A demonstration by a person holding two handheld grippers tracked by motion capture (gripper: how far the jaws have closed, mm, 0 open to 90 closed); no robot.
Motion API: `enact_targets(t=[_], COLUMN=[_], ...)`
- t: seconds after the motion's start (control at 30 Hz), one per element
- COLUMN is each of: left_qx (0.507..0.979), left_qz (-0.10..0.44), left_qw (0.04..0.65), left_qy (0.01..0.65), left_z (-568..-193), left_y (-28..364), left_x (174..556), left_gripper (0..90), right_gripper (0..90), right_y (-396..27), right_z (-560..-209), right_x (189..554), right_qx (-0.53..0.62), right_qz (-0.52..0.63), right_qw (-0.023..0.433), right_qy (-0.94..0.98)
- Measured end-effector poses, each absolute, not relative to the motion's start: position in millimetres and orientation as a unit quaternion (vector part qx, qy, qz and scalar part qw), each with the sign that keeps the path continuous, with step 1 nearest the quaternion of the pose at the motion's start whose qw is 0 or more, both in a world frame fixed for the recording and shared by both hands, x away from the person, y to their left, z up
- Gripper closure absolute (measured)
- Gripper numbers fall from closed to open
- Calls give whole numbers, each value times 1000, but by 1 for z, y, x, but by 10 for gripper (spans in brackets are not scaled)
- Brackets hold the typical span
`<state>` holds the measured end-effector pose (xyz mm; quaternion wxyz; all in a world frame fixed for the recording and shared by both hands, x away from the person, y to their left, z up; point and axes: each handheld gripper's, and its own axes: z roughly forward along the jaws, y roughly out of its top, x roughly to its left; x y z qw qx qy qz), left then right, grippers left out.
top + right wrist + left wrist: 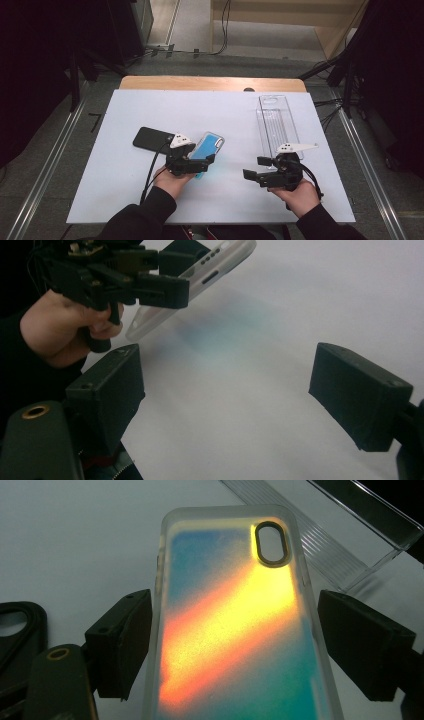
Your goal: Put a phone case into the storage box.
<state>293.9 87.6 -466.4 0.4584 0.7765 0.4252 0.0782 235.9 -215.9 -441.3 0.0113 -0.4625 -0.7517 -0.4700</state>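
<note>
Sleeves of the person come in at the bottom edge of the high view, and beyond them the white table carries everything else. On its right side lies a long clear tray, lengthwise away from the person and with nothing in it that I can make out. On the left rests a black case, flat on the sheet. Between them, just beside the black case, is the iridescent phone case, blue at the edges with an orange-yellow band. It is clamped across its width in the left gripper, whose jaws stand wide because the case fills them. The right gripper view shows the phone case tilted and lifted off the table, with a faint blue tint cast on the sheet below. The right gripper hovers nearer the person, below the tray's near end, jaws spread wide with nothing between them. The step in hand looks like carrying the case, probably toward the tray. To do it well, I would keep the pressure on the two long edges even, since a soft shell can bow and spring out. I would also level the case before lowering it and line up its long axis with the tray. The free gripper could steady the tray's near end, which looks light enough to slide.
</note>
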Motion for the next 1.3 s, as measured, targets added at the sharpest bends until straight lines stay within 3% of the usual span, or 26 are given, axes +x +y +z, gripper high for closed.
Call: enact_targets(t=[0.5, 0.6, 0.83, 1.3], left_qx=[734, 730, 725, 715], left_qz=[115, 126, 144, 133], left_qw=[496, 503, 513, 530], left_qy=[449, 445, 435, 435], left_z=[-473, -474, -476, -482], left_y=[83, 80, 75, 67], left_x=[275, 271, 266, 260], left_gripper=[176, 176, 176, 175], right_gripper=[138, 199, 211, 287], right_y=[-203, -198, -193, -179], right_z=[-435, -431, -427, -431], right_x=[255, 262, 273, 296], right_qx=[-487, -492, -503, -526], right_qz=[-472, -474, -492, -483], right_qw=[25, 36, 45, 76], right_qy=[-735, -730, -709, -696])
